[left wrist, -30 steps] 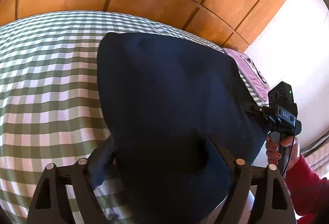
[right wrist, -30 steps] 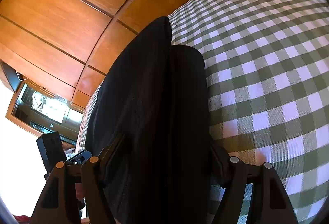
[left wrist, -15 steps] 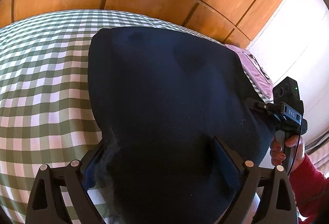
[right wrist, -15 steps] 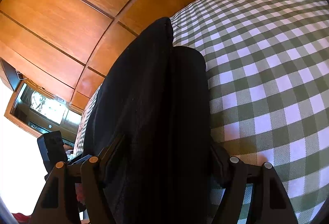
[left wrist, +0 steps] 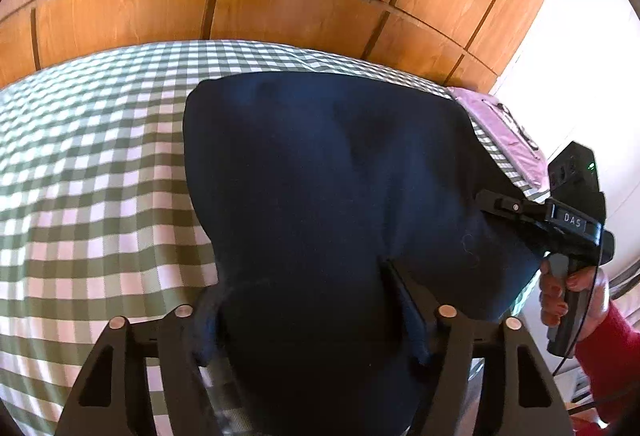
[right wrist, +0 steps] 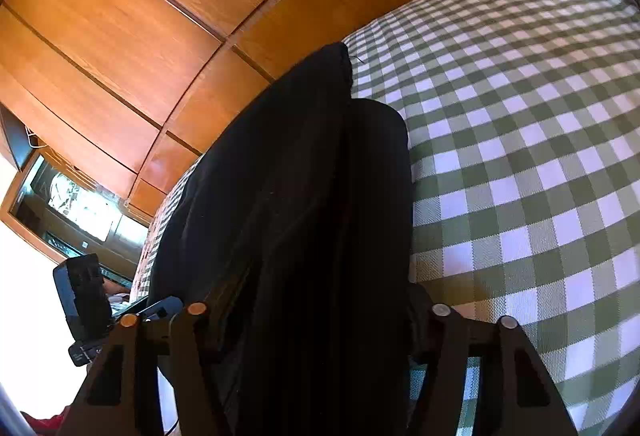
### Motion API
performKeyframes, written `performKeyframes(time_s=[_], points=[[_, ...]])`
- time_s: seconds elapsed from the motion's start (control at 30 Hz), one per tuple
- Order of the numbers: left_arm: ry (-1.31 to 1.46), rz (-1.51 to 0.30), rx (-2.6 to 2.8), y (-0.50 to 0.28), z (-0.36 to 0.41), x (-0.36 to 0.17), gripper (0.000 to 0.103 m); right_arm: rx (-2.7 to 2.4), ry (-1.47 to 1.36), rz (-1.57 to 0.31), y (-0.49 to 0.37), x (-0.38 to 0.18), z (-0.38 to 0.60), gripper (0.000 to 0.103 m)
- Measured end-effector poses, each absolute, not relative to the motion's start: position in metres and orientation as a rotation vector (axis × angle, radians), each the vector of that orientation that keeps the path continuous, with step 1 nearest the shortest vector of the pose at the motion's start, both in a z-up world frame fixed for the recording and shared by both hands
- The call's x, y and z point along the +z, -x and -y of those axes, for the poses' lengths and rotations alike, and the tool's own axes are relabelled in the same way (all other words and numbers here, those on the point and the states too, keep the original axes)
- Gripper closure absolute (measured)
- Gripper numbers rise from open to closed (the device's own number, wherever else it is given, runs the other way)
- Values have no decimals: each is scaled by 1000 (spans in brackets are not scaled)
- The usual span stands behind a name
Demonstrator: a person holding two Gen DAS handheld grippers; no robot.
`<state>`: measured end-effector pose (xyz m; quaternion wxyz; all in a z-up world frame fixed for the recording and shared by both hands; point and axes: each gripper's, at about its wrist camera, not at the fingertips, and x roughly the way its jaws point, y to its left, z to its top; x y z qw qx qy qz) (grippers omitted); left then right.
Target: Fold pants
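Already doubled over, the dark navy pants [left wrist: 328,195] lie on the green-checked bedspread [left wrist: 92,187]. Both the left gripper [left wrist: 308,320] and the right gripper [right wrist: 316,316] straddle the near edge, jaws closing with cloth bunched between them.

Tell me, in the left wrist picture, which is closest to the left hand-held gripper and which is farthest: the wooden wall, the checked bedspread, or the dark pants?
1. Dark pants: between the closing jaws of the left hand-held gripper.
2. Checked bedspread: under and left of the pants.
3. Wooden wall: behind the bed, along the top.
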<state>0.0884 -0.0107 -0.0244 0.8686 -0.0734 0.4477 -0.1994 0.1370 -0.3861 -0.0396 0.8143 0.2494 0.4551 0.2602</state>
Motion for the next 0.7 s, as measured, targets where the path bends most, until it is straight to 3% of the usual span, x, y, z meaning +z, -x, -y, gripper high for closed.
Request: performKeyframes(time_s=[0.33, 0.7], points=[[81, -897, -366, -103, 24, 0, 47, 572, -542, -887, -155, -18, 378, 52], [50, -844, -293, -141, 18, 16, 52, 626, -475, -810, -199, 6, 352, 53]])
